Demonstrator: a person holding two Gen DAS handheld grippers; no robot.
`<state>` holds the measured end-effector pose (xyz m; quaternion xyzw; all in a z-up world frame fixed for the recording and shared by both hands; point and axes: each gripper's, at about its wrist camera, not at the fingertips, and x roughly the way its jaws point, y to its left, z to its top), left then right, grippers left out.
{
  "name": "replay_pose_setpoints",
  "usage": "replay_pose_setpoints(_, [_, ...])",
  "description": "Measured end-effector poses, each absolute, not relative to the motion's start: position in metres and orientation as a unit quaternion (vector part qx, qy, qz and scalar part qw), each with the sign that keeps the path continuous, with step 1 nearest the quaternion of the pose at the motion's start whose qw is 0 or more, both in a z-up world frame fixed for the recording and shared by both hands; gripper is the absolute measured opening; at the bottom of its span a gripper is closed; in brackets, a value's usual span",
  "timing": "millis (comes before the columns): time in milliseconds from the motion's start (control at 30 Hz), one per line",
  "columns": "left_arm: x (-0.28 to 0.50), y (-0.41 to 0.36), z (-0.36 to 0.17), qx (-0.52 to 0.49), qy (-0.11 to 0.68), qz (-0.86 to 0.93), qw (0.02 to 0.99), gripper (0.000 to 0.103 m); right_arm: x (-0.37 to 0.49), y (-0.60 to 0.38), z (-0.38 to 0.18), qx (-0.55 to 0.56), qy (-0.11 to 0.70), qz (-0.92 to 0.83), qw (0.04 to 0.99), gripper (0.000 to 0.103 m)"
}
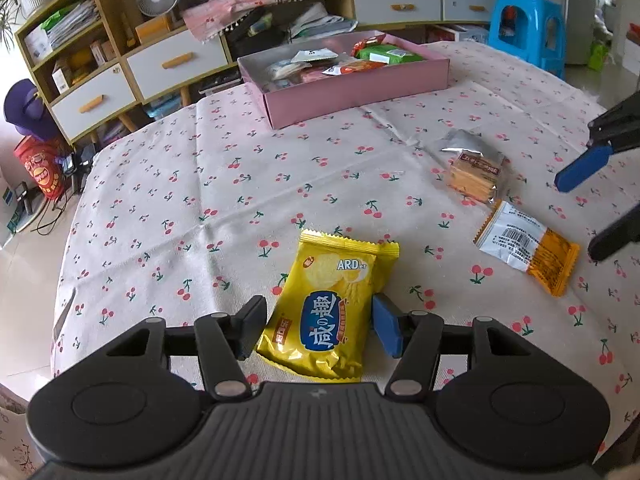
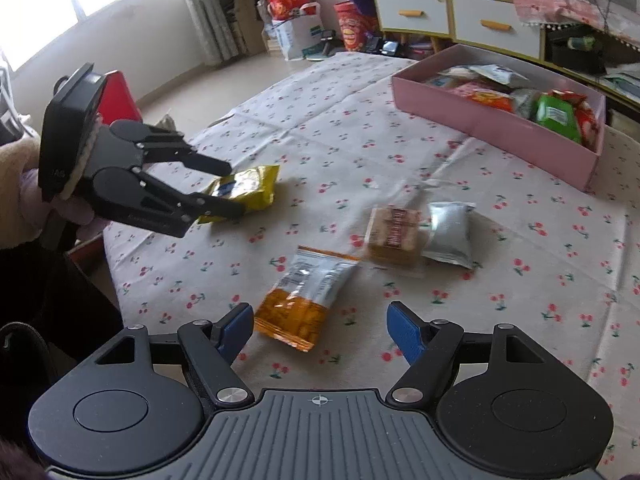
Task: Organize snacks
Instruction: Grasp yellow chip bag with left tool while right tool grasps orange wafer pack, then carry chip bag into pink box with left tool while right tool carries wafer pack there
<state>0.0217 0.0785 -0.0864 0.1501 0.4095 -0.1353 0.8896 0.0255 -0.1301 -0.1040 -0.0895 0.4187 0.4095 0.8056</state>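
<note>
The glossy yellow crisp packet (image 1: 334,308) is gripped between the fingers of the left gripper (image 1: 316,330), apparently for carrying to the shallow pink cardboard box (image 1: 360,92) at the far side of the cherry-print desk (image 1: 180,200). The right gripper (image 2: 320,330) is held open over the orange-and-white sachet (image 2: 306,300). Four loose snacks are counted, one box, two grippers.

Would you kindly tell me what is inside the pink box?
The pink box holds mixed snack packets, including a green packet and an orange-red packet. Whatever lies beneath that pile is covered.
</note>
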Motion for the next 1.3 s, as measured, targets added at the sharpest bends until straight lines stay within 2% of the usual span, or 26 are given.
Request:
replay_pose_setpoints(867, [0.030,0.086,-0.091,0.124,0.431,-0.133,0.884,0.060,0.013,-0.078,-0.129,-0.148,0.409,0.376,0.818,0.073])
replay_pose_setpoints(933, [0.030,0.085,-0.091,0.124,0.431,-0.133,0.884,0.058,0.012,-0.077,-0.129,-0.153,0.405,0.373,0.821,0.071])
replay_pose_setpoints(1100, [0.029,0.085,-0.090,0.126,0.427,-0.132,0.886,0.055,0.015,-0.078,-0.127,-0.153,0.403,0.371,0.822,0.052])
replay_pose_setpoints(1300, [0.030,0.084,-0.087,0.124,0.421,-0.133,0.889,0.054,0.015,-0.079,-0.125,-0.149,0.402,0.370,0.824,0.047])
